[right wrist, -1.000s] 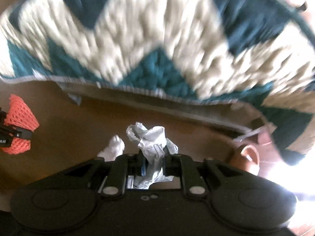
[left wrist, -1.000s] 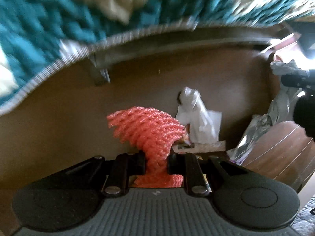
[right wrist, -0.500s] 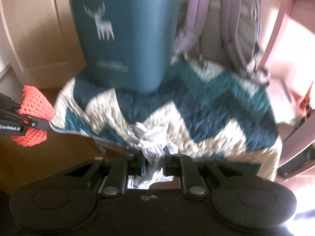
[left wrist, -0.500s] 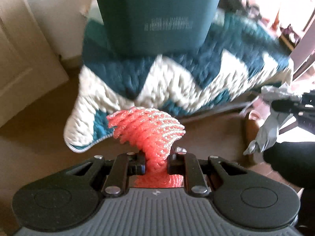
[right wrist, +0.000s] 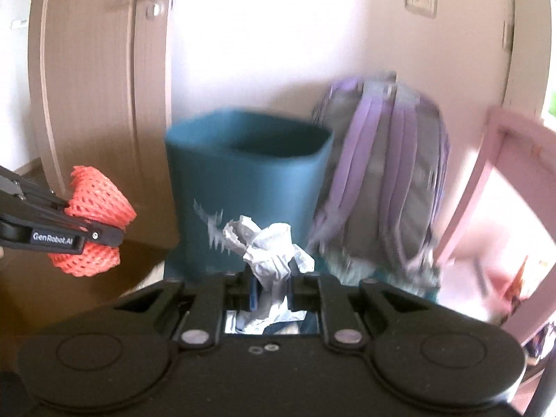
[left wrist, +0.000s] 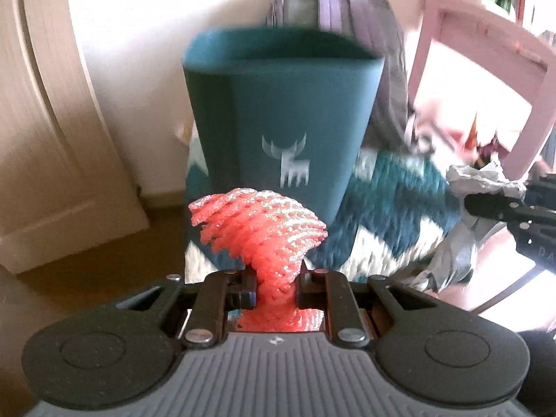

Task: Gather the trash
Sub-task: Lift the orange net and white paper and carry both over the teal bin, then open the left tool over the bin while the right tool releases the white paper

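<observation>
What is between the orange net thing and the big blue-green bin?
Nothing but air: in the right wrist view, the orange foam net in the left gripper sits left of the teal plastic bin, with only the door behind.

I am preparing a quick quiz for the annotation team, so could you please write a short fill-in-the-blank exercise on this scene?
1. The left claw is shut on a foam net coloured ____.
2. The right claw is shut on a crumpled ____.
3. The teal bin bears a white ____ emblem.
4. Right of the bin stands a purple ____.

Missing words: orange-red; wrapper; deer; backpack
</observation>
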`<state>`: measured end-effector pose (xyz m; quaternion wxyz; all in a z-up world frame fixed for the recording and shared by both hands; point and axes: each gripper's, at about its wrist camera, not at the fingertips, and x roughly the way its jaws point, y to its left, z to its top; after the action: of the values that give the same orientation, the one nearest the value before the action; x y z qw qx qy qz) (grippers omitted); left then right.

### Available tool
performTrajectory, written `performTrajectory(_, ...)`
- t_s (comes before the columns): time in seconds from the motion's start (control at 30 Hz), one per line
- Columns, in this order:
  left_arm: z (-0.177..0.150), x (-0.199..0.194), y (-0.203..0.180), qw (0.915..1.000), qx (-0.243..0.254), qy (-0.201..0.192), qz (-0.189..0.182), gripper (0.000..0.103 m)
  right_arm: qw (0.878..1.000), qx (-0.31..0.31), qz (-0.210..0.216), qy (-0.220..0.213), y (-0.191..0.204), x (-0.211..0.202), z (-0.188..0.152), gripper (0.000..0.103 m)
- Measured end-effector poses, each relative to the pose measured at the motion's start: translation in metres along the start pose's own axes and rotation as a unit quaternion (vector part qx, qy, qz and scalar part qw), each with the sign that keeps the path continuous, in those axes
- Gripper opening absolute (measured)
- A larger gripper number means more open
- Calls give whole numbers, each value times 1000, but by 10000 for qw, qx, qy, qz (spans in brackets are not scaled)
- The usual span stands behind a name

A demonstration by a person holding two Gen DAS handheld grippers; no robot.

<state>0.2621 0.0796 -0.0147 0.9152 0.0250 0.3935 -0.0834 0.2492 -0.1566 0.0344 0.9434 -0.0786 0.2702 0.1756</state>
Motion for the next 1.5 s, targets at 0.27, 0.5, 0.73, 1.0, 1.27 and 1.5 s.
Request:
performTrajectory(0.27,58,-40,-6,9968,-133,-781,-26,18,9976,-109,-128,-675,-4,-8,65,13)
performTrajectory(0.5,109,-56,-8,9921,-237,-1232,10,19,9937,-85,-184,-1100,-7,-2,110,13)
performTrajectory(0.73,155,-46,-2,9875,-392,-1526,49,19,9917,67,-243,-1257,-12,24,140,13)
performTrajectory(1.0,184,3,9,9883,-483,-1431,210,19,9954,-39,-323,-902,-10,83,143,13)
performTrajectory(1.27,190,68,23,9938,-662,-867,219,19,9989,-132,-289,-344,-3,128,131,14)
performTrajectory(1.5,187,106,22,9971,-563,-422,289,19,9995,-225,-171,136,2,152,118,19)
